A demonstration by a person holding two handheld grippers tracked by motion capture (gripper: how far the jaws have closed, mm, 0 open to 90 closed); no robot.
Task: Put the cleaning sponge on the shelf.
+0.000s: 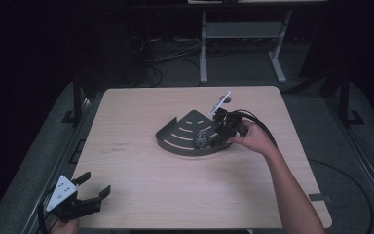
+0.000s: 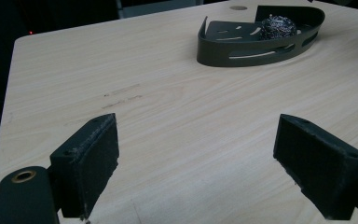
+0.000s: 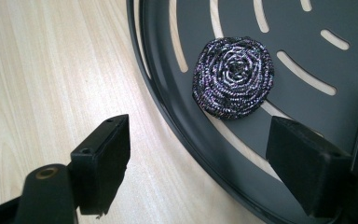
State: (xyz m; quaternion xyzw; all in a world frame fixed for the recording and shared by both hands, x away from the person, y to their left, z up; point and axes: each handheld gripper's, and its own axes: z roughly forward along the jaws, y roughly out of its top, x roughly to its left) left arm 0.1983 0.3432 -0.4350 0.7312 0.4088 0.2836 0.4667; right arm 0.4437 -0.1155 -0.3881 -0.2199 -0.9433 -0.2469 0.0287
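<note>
Right gripper view: my right gripper [image 3: 198,158] has jaws spread apart, gripping nothing, straddling the curved wall of the slotted tray [image 3: 177,112]. Steel wool scourer [image 3: 233,77] lies inside the tray, just beyond the jaws. My left gripper [image 1: 85,195], jaws wide and empty, well apart from the tray.

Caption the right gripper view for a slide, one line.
Open right gripper poised beside a steel-wool scourer lying in a dark slotted tray on the wooden table.

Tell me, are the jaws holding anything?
No. Both grippers are open and empty. The right gripper hangs by the scrubber in the tray; the left gripper is over bare table.
</note>
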